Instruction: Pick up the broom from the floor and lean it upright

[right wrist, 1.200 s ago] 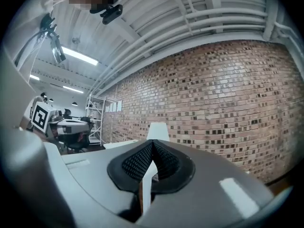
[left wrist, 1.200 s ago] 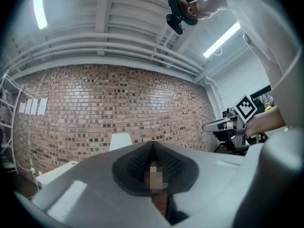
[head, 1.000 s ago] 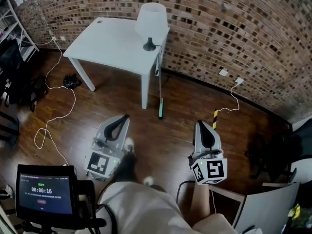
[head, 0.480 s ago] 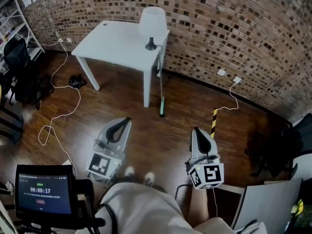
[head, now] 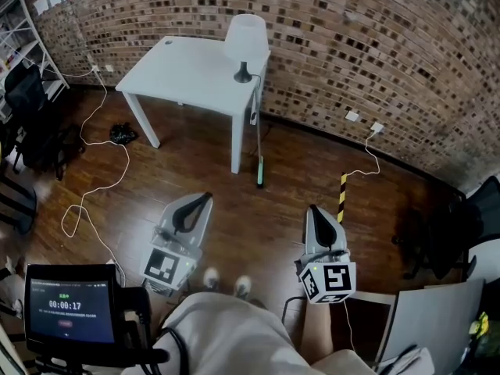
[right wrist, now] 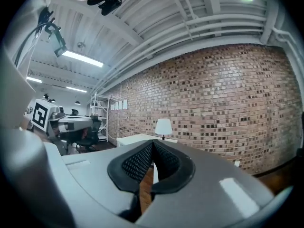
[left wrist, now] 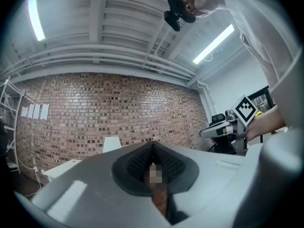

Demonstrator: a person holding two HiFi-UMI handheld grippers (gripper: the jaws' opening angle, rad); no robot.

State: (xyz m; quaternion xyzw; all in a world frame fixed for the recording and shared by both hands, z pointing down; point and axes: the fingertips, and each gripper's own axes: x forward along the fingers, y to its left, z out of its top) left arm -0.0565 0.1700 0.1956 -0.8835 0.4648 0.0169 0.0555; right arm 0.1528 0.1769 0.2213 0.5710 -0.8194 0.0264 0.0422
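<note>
Propped upright against the corner of the table (head: 183, 73), head on the floor: the broom (head: 257, 135), so probably nothing left to lift. Hence jaws pressed together and empty on left gripper (head: 203, 199) and right gripper (head: 313, 211), well back from it.

The left gripper (head: 199, 204) and the right gripper (head: 316, 213) are held roughly level, side by side and apart, each with jaws pressed together.
</note>
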